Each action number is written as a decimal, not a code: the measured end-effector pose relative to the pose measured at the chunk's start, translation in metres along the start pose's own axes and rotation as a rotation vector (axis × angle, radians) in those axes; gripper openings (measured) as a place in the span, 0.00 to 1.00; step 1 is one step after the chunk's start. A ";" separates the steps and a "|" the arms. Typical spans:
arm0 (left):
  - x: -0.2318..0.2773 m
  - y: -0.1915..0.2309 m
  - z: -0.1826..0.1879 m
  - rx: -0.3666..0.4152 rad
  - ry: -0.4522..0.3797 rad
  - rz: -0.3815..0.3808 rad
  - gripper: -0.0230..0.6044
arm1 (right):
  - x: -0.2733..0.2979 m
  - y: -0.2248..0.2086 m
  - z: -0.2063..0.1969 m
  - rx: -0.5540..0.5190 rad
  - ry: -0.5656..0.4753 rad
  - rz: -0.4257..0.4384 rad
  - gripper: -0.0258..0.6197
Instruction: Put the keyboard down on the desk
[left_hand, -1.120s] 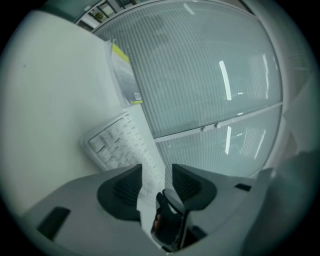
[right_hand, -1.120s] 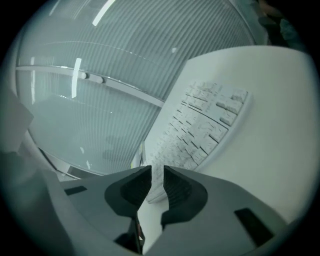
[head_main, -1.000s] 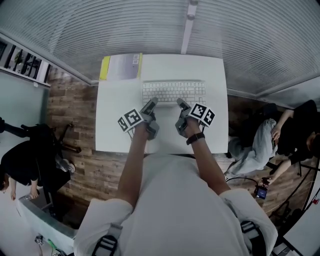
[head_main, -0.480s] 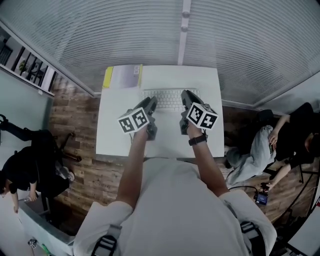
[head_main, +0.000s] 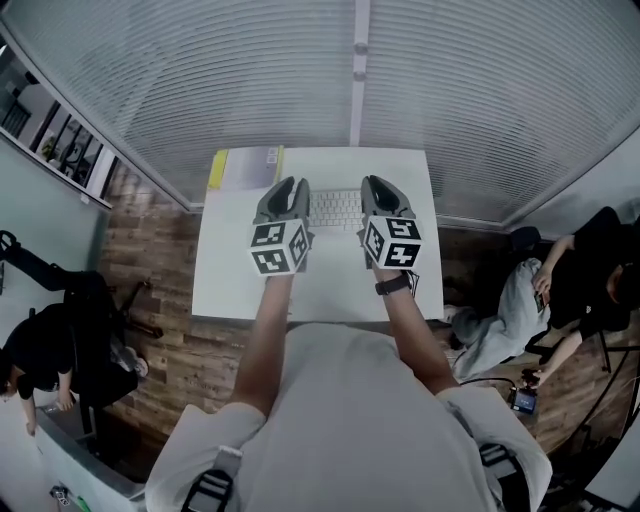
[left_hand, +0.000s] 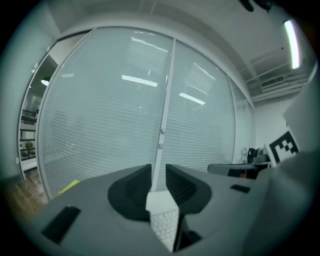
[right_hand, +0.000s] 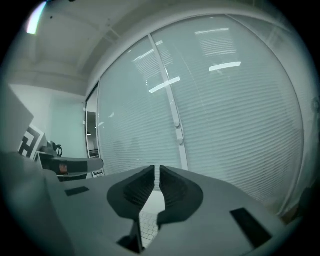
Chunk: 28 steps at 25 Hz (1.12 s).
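Head view first: the keyboard (head_main: 336, 209) lies flat on the white tabletop (head_main: 225, 280), toward the far edge, its long axis running left to right along that edge, key rows facing up. Only its middle shows, because the left gripper (head_main: 290, 184) covers its left end and the right gripper (head_main: 375, 182) its right end, both held above it with their marker cubes toward the person. A yellow-edged book (head_main: 245, 165) sits at the far left corner, just beside the keyboard. The tabletop stands against a glass wall with closed blinds (head_main: 200, 80), split by a white post (head_main: 356, 70). Wood flooring (head_main: 150, 230) runs either side, with one person (head_main: 585, 275) seated at the right and another (head_main: 45, 345) at the left. Over to the left gripper view: the left gripper (left_hand: 158, 168) points level at the blinds (left_hand: 110, 115), its jaws closing with a clear gap and nothing gripped. Through that gap you see a strip of tabletop (left_hand: 159, 201) and, nearer, the keyboard (left_hand: 165, 227) well below. A ceiling light (left_hand: 292, 40) glows top right. Now the right gripper view: the right gripper (right_hand: 157, 169) has its jaws closing too, down to a thin slit, holding nothing. The keyboard (right_hand: 147, 225) peeks through underneath, and the blinds (right_hand: 235, 115) fill the background.
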<state>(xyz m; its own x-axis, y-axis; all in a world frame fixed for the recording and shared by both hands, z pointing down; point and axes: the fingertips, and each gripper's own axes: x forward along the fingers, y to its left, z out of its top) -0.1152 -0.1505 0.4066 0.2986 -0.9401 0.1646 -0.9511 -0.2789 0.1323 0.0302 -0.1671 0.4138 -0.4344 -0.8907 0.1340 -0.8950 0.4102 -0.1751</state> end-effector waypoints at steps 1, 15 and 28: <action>-0.003 -0.001 0.005 0.008 -0.022 0.007 0.18 | -0.003 0.002 0.006 -0.025 -0.015 0.001 0.10; -0.026 -0.013 0.023 0.124 -0.117 0.076 0.07 | -0.028 0.019 0.044 -0.134 -0.128 0.020 0.06; -0.046 -0.009 0.043 0.103 -0.208 0.059 0.06 | -0.026 0.042 0.047 -0.142 -0.144 0.063 0.06</action>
<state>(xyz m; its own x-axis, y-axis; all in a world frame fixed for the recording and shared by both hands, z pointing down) -0.1239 -0.1131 0.3562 0.2301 -0.9725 -0.0368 -0.9726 -0.2311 0.0264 0.0085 -0.1357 0.3572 -0.4799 -0.8772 -0.0155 -0.8764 0.4801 -0.0380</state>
